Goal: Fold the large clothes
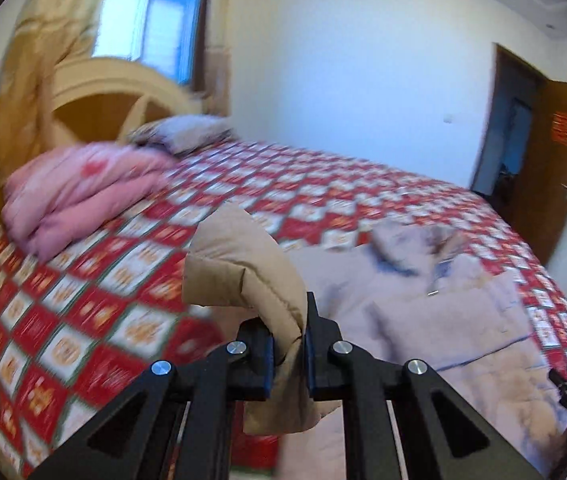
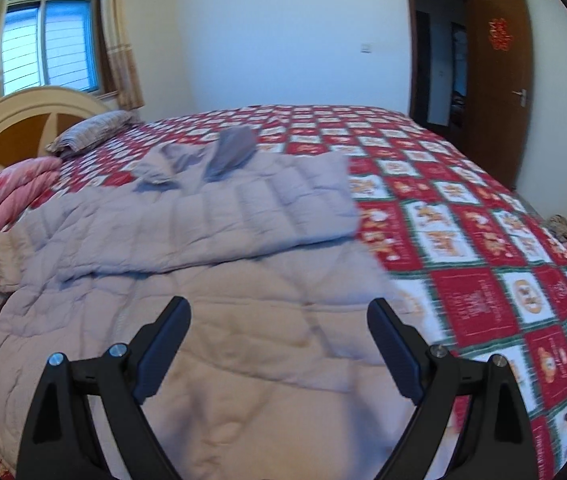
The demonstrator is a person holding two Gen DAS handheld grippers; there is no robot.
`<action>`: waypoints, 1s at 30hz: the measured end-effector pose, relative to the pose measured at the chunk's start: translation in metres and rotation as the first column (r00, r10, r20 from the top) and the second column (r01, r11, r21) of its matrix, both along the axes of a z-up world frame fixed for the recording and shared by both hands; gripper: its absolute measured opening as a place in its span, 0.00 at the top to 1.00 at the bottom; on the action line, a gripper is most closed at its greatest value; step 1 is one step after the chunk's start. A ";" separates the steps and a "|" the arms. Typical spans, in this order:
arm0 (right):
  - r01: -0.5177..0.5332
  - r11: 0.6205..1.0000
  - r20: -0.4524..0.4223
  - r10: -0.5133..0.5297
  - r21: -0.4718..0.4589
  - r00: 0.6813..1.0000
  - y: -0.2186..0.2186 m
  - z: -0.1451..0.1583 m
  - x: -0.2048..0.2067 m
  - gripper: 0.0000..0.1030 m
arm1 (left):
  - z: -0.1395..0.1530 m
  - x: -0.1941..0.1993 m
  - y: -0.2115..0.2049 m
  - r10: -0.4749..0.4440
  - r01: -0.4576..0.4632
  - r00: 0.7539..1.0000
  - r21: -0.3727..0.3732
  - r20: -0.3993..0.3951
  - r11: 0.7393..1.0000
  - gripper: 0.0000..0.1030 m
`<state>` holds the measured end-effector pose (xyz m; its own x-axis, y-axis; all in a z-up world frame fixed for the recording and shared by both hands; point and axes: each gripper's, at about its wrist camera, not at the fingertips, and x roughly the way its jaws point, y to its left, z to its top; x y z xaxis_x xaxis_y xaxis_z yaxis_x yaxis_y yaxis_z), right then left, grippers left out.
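The left gripper (image 1: 288, 344) pinches a puffy tan fold of the quilted down coat (image 2: 211, 240), which bulges up above its 2 fingers at lower center of the left wrist view. The right gripper (image 2: 279, 344) hovers spread wide above the coat's pale lower panel, touching nothing. The coat, stitched in soft padded channels, lies across the red-and-white checked bedspread (image 2: 463, 220), its grey hood (image 2: 231, 152) toward the upper center. Folded pink bedding (image 1: 79, 196) sits at left.

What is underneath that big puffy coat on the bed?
The puffy coat lies on a red-and-white checked bedspread, which shows all around it. Whatever lies directly beneath the coat is covered and cannot be seen.
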<state>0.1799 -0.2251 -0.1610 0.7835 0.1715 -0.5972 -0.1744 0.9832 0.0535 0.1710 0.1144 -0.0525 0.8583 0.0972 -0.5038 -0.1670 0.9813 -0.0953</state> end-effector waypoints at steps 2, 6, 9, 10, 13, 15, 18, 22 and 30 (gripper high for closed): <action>0.017 1.000 0.004 -0.017 -0.006 1.000 -0.012 0.002 0.001 0.10 | 0.010 0.017 -0.035 -0.071 0.071 0.997 0.033 0.021 0.997 0.90; 0.055 0.998 0.003 -0.055 -0.008 0.998 -0.037 -0.001 0.002 0.10 | 0.014 0.044 -0.095 -0.175 0.173 0.984 0.073 0.025 0.982 0.90; 0.083 0.997 -0.011 -0.083 -0.002 0.997 -0.052 -0.007 0.004 0.10 | 0.007 0.063 -0.136 -0.244 0.242 0.970 0.089 0.010 0.966 0.90; 0.087 0.996 -0.015 -0.087 -0.001 0.996 -0.056 -0.009 0.005 0.10 | 0.004 0.069 -0.150 -0.261 0.260 0.965 0.100 0.003 0.960 0.90; 0.103 0.995 -0.029 -0.103 -0.001 0.994 -0.068 -0.015 0.005 0.10 | -0.009 0.084 -0.186 -0.316 0.316 0.949 0.106 -0.025 0.943 0.90; 0.115 0.993 -0.037 -0.115 0.006 0.993 -0.075 -0.020 0.006 0.10 | -0.016 0.090 -0.208 -0.339 0.342 0.940 0.115 -0.041 0.933 0.90; 0.128 0.991 -0.051 -0.127 0.022 0.991 -0.084 -0.026 0.006 0.10 | -0.033 0.103 -0.236 -0.371 0.378 0.926 0.125 -0.075 0.918 0.89; 0.133 0.991 -0.080 -0.130 0.033 0.988 -0.089 -0.034 0.009 0.10 | -0.054 0.114 -0.268 -0.353 0.377 0.925 0.209 -0.142 0.902 0.75; 0.128 0.991 -0.088 -0.125 0.029 0.988 -0.086 -0.023 0.014 0.10 | -0.038 0.082 -0.255 -0.333 0.318 0.943 0.324 -0.007 0.891 0.11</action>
